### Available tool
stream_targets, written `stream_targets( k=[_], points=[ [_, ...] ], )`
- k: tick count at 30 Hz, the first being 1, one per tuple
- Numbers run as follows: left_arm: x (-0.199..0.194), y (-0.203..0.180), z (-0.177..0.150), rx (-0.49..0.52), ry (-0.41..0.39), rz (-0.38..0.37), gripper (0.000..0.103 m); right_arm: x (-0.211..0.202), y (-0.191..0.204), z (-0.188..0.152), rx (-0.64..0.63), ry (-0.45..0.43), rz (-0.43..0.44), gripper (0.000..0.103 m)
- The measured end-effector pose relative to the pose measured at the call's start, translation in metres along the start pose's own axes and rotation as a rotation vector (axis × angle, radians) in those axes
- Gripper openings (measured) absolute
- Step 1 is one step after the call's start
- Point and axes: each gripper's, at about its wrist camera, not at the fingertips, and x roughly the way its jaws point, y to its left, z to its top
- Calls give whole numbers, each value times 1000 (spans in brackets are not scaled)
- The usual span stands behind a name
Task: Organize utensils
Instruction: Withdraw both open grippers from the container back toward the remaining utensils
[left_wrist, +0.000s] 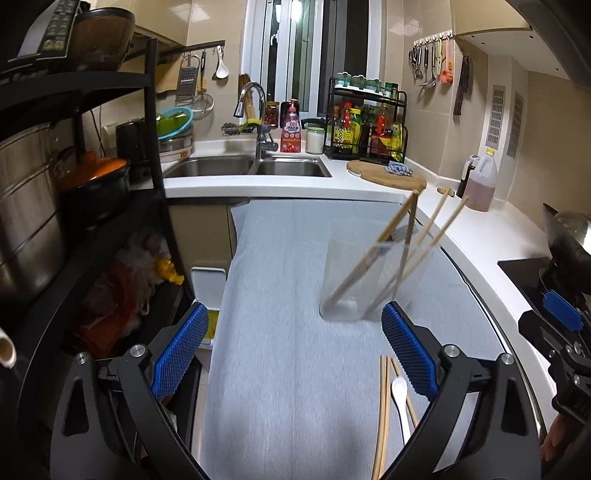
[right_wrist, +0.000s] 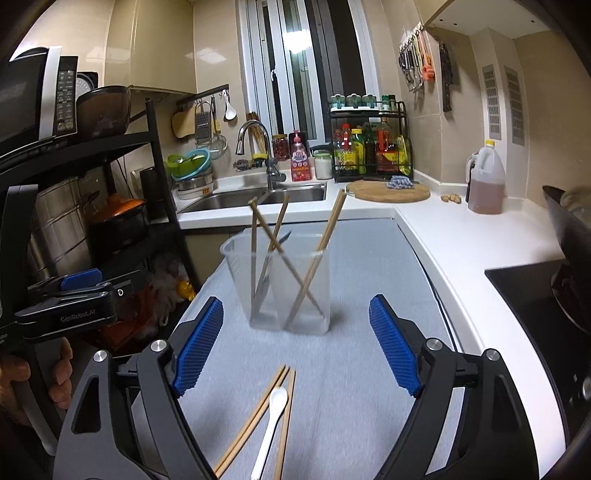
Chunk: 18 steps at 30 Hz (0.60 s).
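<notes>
This is a home kitchen. A double steel sink (right_wrist: 258, 197) with a curved faucet (right_wrist: 255, 147) sits under a window, a rack of sauce bottles (right_wrist: 369, 147) stands on the white counter (right_wrist: 461, 236), and cooking tools hang from wall hooks (right_wrist: 415, 62). A microwave (right_wrist: 33, 96) tops a black shelf of pots.

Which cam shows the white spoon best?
Right wrist: the white spoon lies whole and centred on the grey mat, across the loose chopsticks. Left wrist shows it only low at the right, partly hidden behind the left gripper's finger.
</notes>
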Motion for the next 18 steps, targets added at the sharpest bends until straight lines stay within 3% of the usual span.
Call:
stream_targets(
  k=[18],
  points=[
    [-61, -2, -86, -6, 58, 20, 92, -59, 1, -84, 32, 95, -37, 84]
  ],
)
